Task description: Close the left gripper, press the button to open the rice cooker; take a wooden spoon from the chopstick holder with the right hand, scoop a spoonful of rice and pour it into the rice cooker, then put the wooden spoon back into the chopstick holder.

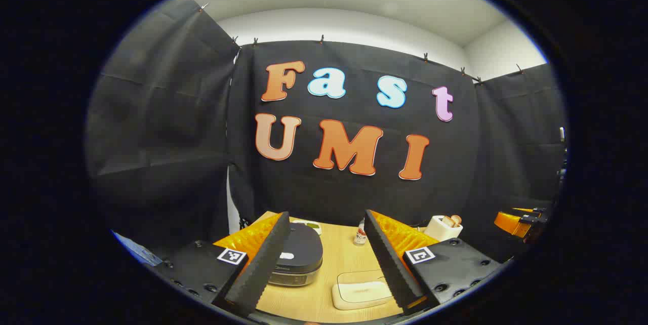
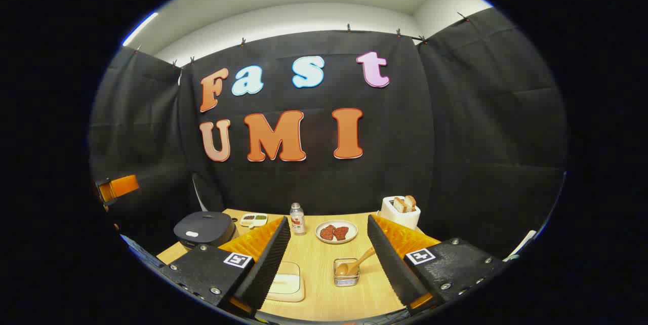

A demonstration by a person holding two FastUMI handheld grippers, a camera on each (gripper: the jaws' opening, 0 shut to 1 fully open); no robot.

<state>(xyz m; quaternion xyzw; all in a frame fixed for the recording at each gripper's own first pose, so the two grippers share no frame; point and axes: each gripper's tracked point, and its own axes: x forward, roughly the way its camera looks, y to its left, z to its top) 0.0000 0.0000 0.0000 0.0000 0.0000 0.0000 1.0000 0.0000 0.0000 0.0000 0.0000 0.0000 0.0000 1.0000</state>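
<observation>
A light wooden table (image 2: 324, 284) carries every item, backed by the black cloth booth wall (image 2: 455, 127). Largest on it is the dark grey, rounded rice cooker (image 1: 298, 256) with its lid down, standing at the table's left edge toward the far corner; in the left gripper view it sits just ahead of the left finger. A white two-slot toaster (image 2: 400, 212) holding bread slices stands at the far right corner. A white rectangular lidded container (image 1: 362, 289) lies near the front edge, left of centre. A round white plate (image 2: 336, 231) with two reddish-brown pieces sits toward the far edge, mid-table. A small white divided dish (image 2: 253, 219) lies at the far edge beside the cooker. A small wire-mesh chopstick holder (image 2: 347, 273) stands right of centre, the pale wooden spoon (image 2: 357, 262) resting in it, handle tilted up to the right. A small clear bottle (image 2: 297, 218) with a red label stands upright left of the plate.

The left gripper (image 1: 326, 259) is spread wide, jaws empty, above the front edge. The right gripper (image 2: 326, 264) is likewise wide apart and grasps nothing, the holder between its fingers but farther off.
</observation>
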